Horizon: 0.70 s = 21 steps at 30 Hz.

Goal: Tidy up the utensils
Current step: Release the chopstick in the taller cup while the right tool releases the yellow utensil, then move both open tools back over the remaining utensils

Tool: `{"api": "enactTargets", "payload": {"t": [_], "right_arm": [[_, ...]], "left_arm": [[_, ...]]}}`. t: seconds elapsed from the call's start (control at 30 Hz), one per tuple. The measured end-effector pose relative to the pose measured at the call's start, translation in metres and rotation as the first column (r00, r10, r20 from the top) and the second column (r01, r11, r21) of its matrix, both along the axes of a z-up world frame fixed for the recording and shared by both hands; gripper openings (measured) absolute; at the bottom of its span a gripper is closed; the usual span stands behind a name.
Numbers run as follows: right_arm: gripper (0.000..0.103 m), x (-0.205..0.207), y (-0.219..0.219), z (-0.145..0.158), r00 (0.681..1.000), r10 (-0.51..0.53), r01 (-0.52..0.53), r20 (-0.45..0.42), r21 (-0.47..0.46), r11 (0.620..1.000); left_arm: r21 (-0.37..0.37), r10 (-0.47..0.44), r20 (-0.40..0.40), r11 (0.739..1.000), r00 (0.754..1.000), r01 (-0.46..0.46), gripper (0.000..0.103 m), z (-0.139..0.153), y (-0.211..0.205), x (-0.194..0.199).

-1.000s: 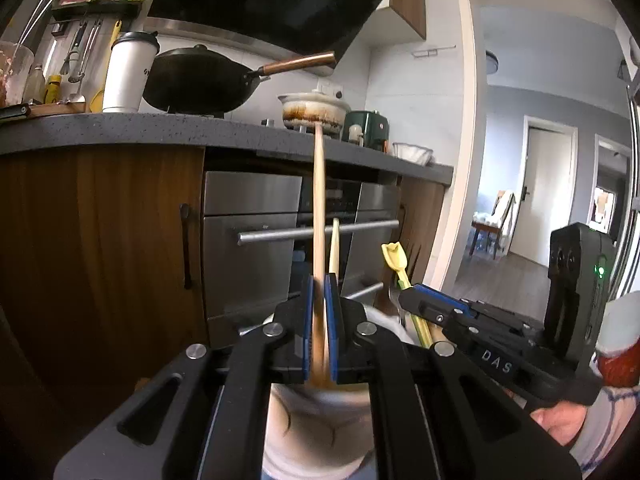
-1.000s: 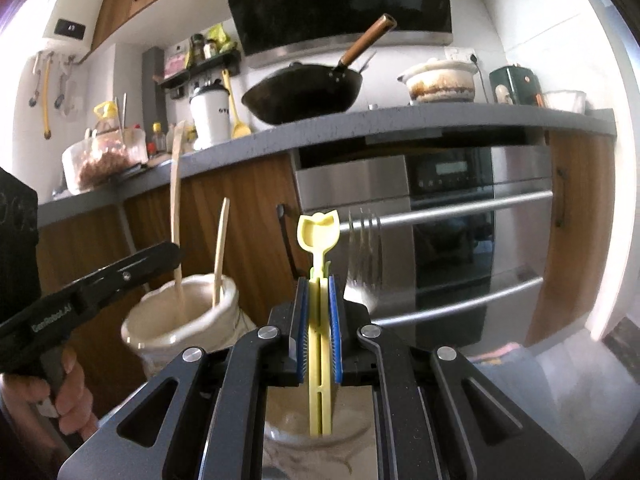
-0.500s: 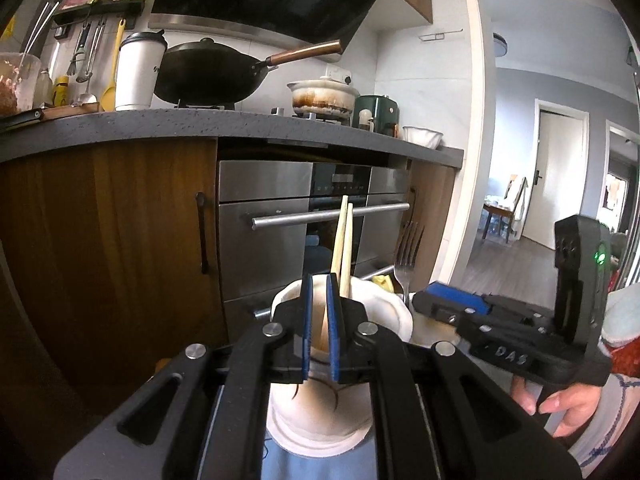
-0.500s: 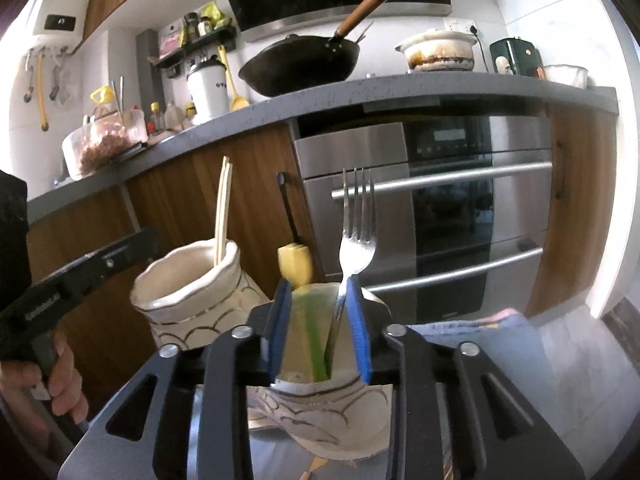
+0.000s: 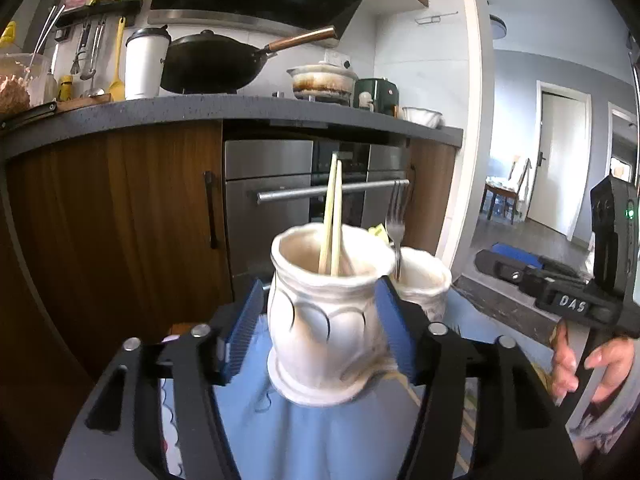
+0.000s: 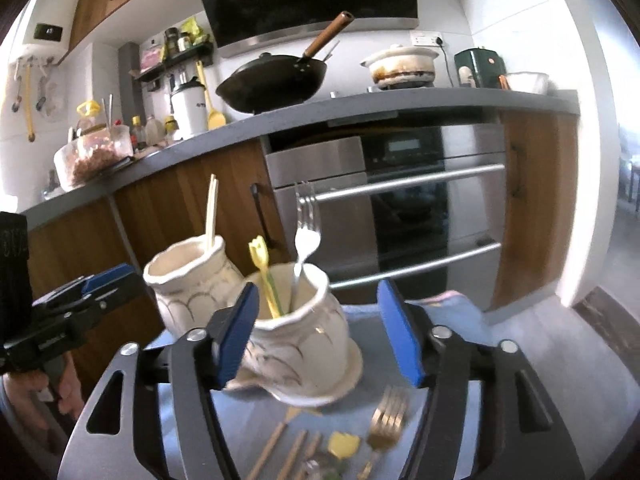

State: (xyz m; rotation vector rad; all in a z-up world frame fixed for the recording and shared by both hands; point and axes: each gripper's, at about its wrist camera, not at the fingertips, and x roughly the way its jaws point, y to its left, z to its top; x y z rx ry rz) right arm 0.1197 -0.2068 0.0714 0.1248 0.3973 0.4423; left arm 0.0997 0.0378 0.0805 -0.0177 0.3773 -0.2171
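Two white ceramic jars stand on a blue cloth. The left jar (image 5: 326,316) (image 6: 192,276) holds two wooden chopsticks (image 5: 332,212) (image 6: 211,212). The right jar (image 6: 298,332) (image 5: 422,280) holds a yellow utensil (image 6: 262,270) and a silver fork (image 6: 305,228) (image 5: 396,216). My left gripper (image 5: 318,330) is open, its blue pads either side of the left jar. My right gripper (image 6: 318,330) is open and empty, with the right jar between its pads, nearer the left one. Loose utensils lie in front of the right jar: a gold fork (image 6: 386,422), wooden chopsticks (image 6: 288,448) and a yellow piece (image 6: 343,444).
The blue cloth (image 5: 332,432) (image 6: 460,304) covers the work surface. Behind are wooden cabinets (image 5: 116,220), a steel oven with bar handles (image 6: 400,216) and a grey counter (image 5: 240,108) with a wok and pots. A doorway (image 5: 560,168) opens at the right.
Both grippers opened and drew back. The left let its chopstick go into the left jar; the right let the yellow utensil go into the right jar beside the fork.
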Motion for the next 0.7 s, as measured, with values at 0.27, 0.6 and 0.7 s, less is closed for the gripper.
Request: {"api": "enactTargets", "payload": {"t": [0.27, 0.6, 0.7], "right_arm": [[0.088, -0.022, -0.030, -0.007, 0.999, -0.033, 0.032, -0.024, -0.036, 0.999], [0.098, -0.042, -0.047, -0.007, 0.998, -0.069, 0.068, -0.007, -0.092, 0.993], [0.098, -0.042, -0.046, -0.012, 0.996, -0.078, 0.073, -0.033, -0.139, 0.988]], "left_arm": [[0.023, 0.008, -0.039, 1.000, 0.999, -0.007, 0.094, -0.008, 0.003, -0.018], [0.069, -0.024, -0.078, 0.997, 0.997, 0.029, 0.097, -0.015, -0.014, -0.037], [0.069, -0.049, -0.110, 0.996, 0.993, 0.057, 0.097, -0.020, -0.021, -0.039]]}}
